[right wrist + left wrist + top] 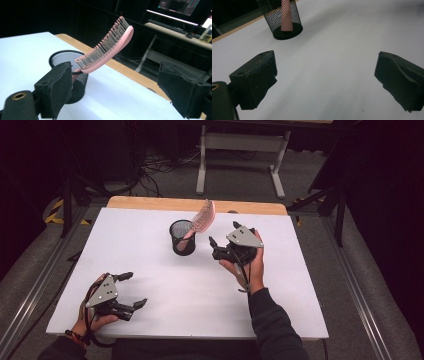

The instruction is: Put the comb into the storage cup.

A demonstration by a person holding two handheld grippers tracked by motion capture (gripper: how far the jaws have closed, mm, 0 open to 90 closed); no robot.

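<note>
A dim room with cables on the floor and a pale frame stand (pixel 240 150) at the back surrounds a white desk (pixel 165 290) whose far edge shows a strip of bare wood. Nearest the person, at the desk's front left corner, the left tongs (pixel 131 289) rest low in a hand, jaws spread wide with nothing between them; in the left gripper view bare desk lies between the two black pads. Farther in and to the right of centre, the right tongs (pixel 222 241) are held above the desk, released as well, jaws apart and grasping nothing, aimed at the cup just beside them. Beyond, near the middle of the desk's far half, a black mesh cup (pixel 182 237) stands upright. A pink hairbrush (pixel 202 218) sits in it handle down, its long axis tilted, the head rising out of the rim and leaning up toward the far right. In the right gripper view the brush's bristles (pixel 107 45) face upward.
</note>
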